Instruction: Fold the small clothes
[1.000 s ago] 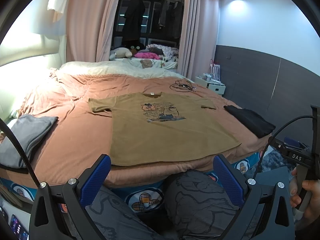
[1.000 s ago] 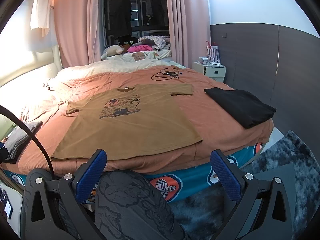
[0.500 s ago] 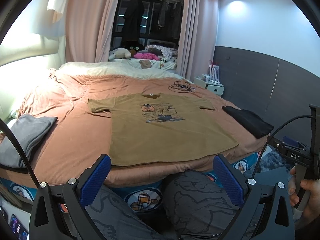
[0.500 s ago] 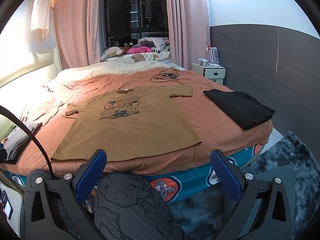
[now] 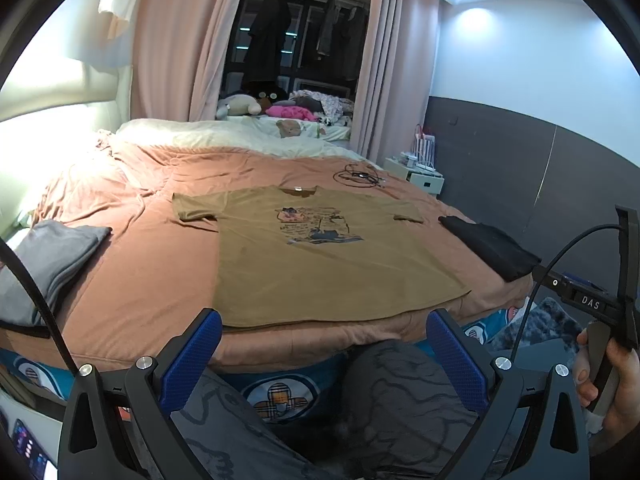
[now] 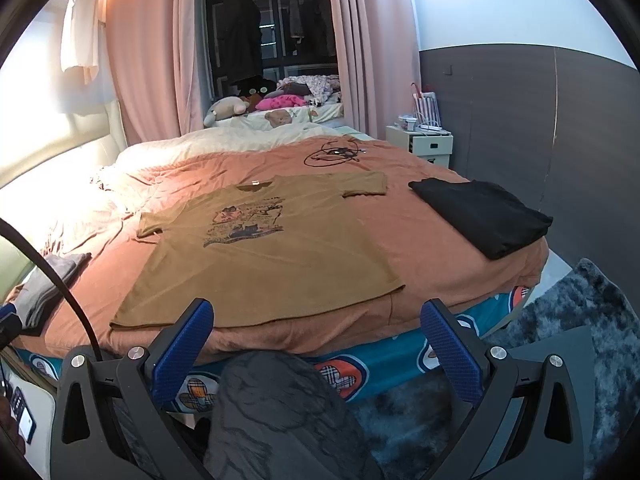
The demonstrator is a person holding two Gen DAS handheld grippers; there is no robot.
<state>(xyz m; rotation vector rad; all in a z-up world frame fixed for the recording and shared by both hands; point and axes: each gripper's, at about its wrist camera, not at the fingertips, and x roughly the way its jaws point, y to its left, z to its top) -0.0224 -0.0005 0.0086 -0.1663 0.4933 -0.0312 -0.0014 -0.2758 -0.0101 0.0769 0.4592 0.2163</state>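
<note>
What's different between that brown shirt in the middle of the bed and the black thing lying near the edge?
The brown T-shirt is spread flat and unfolded with both sleeves out; the black garment is already folded into a compact stack. The brown T-shirt carries a printed picture on its chest; the black garment looks plain. The T-shirt covers far more of the bed. Both lie on the pink bedspread, untouched by either gripper.

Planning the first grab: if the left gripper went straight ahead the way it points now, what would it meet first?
Probably the near hem of the brown t-shirt spread on the bed. The open left gripper holds nothing and sits short of the bed edge; depth is uncertain.
</note>
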